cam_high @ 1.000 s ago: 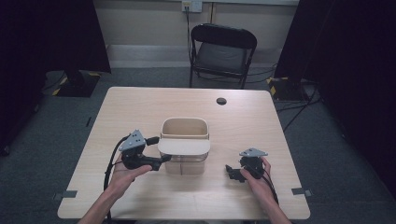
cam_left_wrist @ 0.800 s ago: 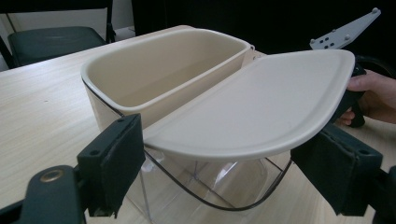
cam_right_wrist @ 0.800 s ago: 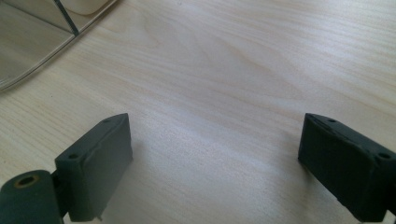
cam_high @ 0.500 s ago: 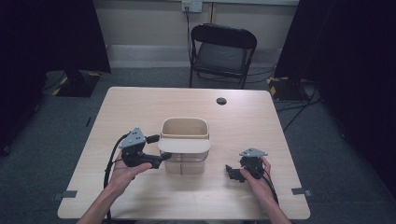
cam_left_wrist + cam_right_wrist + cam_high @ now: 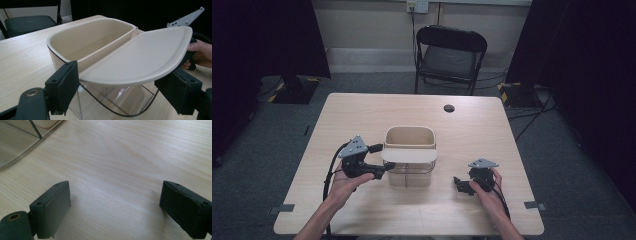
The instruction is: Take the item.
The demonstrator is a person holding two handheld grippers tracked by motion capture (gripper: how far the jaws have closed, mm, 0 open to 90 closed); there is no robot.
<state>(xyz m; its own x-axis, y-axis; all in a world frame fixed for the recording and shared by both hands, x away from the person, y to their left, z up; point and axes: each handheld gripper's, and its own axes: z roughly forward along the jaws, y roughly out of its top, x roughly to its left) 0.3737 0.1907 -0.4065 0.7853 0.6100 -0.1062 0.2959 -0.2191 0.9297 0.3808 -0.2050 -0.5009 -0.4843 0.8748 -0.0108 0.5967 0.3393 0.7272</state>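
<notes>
High view: clear bin (image 5: 409, 172) with cream insert (image 5: 409, 137) sits mid-table (image 5: 492, 130); left gripper (image 5: 379, 161) beside its lid (image 5: 408, 155). Left gripper view: jaws spread around the lid's edge. Right gripper view: right gripper (image 5: 115, 207) spread over bare wood.

Container (image 5: 409, 165): clear-walled rectangular bin with rounded corners, standing upright near the middle of the light wooden table (image 5: 492, 130). Cream insert tray (image 5: 409, 136) seated in its far half, open and empty. Cream lid flap (image 5: 409, 155), flat and half-oval, covers the near half, tilted slightly up at its free edge.
</notes>
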